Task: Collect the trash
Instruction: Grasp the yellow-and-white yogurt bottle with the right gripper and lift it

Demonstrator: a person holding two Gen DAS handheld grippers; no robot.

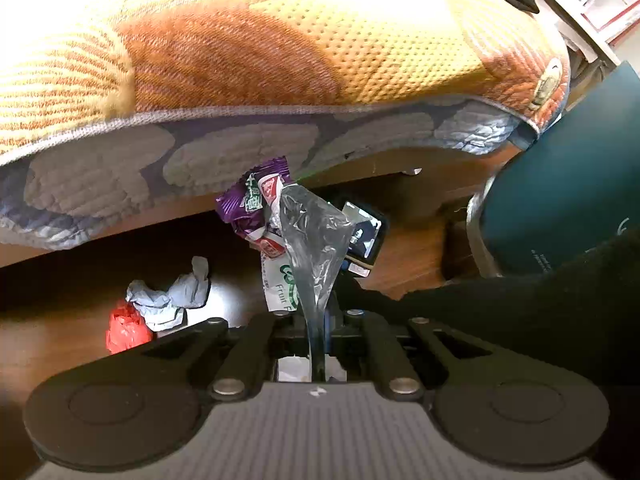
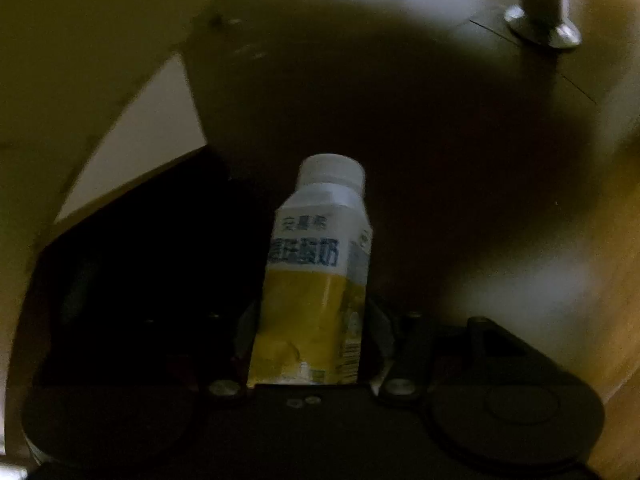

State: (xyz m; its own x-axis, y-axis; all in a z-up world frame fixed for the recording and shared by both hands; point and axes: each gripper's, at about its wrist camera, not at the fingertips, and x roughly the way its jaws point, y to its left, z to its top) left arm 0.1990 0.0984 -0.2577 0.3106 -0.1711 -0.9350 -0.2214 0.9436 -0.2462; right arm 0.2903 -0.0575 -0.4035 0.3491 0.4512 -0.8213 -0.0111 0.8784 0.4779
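Observation:
My left gripper (image 1: 316, 344) is shut on a bunch of wrappers: a clear plastic film (image 1: 316, 236), a purple snack wrapper (image 1: 250, 200) and a white fruit wrapper (image 1: 280, 284), held up in front of the bed edge. On the wooden floor under the bed lie a crumpled grey-white tissue (image 1: 172, 296) and a red crumpled wrapper (image 1: 126, 328), to the left of the gripper. My right gripper (image 2: 312, 344) is shut on a white and yellow yogurt drink carton (image 2: 316, 280) with a white cap, held upright in a dark spot.
A mattress with an orange and yellow patterned cover (image 1: 248, 52) overhangs the top of the left wrist view. A dark teal bin or case (image 1: 568, 184) stands at right. A small camera-like device (image 1: 366, 236) shows behind the wrappers. A metal leg (image 2: 540, 4) stands on the floor at upper right.

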